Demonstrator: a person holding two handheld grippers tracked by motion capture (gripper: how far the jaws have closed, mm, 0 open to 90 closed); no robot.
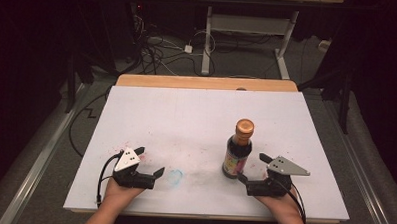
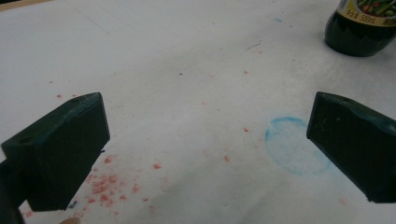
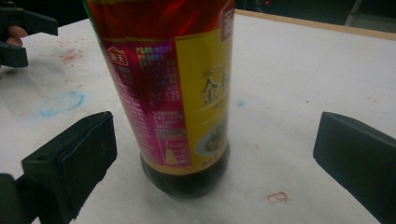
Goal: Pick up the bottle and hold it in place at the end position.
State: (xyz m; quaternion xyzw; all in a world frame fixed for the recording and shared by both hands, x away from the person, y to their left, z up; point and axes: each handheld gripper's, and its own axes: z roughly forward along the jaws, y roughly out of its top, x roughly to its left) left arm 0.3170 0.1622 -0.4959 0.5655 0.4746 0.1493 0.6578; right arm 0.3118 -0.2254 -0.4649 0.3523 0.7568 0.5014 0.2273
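Note:
A dark sauce bottle (image 1: 237, 149) with a gold cap and a red and yellow label stands upright on the white board (image 1: 196, 117), right of centre. Close up in the right gripper view, the bottle (image 3: 180, 93) stands a little beyond the two wide-apart jaws, untouched. My right gripper (image 1: 251, 167) is open just to the bottle's right and front. Near the board's front left, my left gripper (image 1: 149, 162) is open and holds nothing. The left gripper view looks down on stained board, with the bottle's base (image 2: 359, 28) at the top right.
A faint blue ring stain (image 1: 174, 176) marks the board between the grippers, and red speckles (image 2: 105, 184) lie by the left gripper. The board rests on a wooden table (image 1: 207, 83). Cables (image 1: 158, 50) and a desk frame (image 1: 249, 28) lie on the floor beyond.

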